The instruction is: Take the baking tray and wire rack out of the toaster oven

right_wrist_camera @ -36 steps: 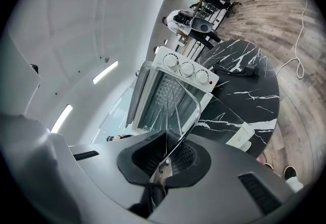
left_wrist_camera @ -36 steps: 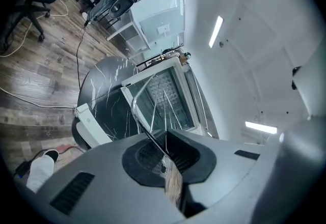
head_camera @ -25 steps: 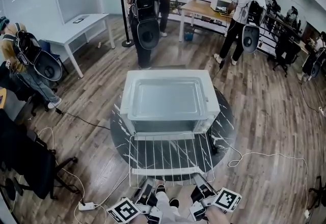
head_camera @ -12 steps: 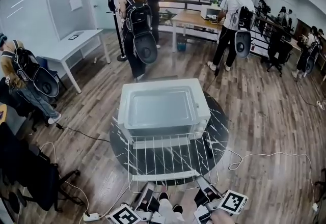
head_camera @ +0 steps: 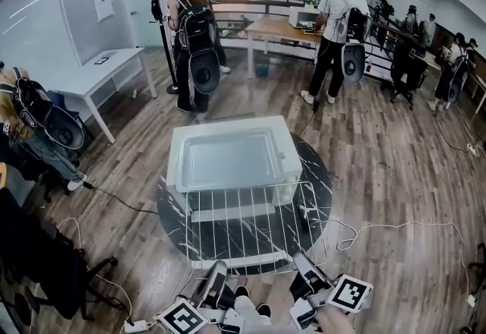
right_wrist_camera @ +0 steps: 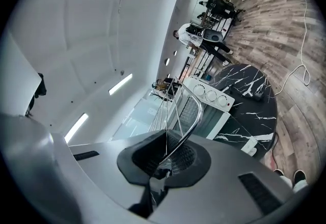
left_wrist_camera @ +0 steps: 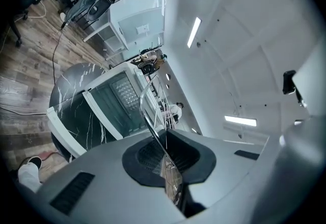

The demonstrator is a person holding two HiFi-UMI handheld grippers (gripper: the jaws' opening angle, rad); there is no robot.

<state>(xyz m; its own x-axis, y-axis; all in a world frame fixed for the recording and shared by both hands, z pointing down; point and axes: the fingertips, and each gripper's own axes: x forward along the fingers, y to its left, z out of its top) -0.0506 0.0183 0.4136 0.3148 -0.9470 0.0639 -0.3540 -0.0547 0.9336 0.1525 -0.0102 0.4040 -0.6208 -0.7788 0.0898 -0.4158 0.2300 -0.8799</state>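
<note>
1. Way off to the left of the toaster oven (head_camera: 231,162): white desk (head_camera: 99,70) by the wall, plus a person (head_camera: 34,116) with a backpack.
2. Front-left of the toaster oven: left gripper (head_camera: 216,272), jaws pinched tight on the near rail of the wire rack (head_camera: 247,222).
3. Dead in front of the toaster oven: wire rack held roughly level above the round black marble table (head_camera: 171,207), gripped at both near corners. Far edge right up by the oven's front; can't tell if touching.
4. On top of the toaster oven: baking tray (head_camera: 228,160), lying flat, open side up.
5. Front-right of the toaster oven: right gripper (head_camera: 301,259), jaws squeezed together on that same near rail.
6. Behind and to the right of the toaster oven: wood floor (head_camera: 395,173) and a few more people (head_camera: 334,29) standing around the tables at the back.
</note>
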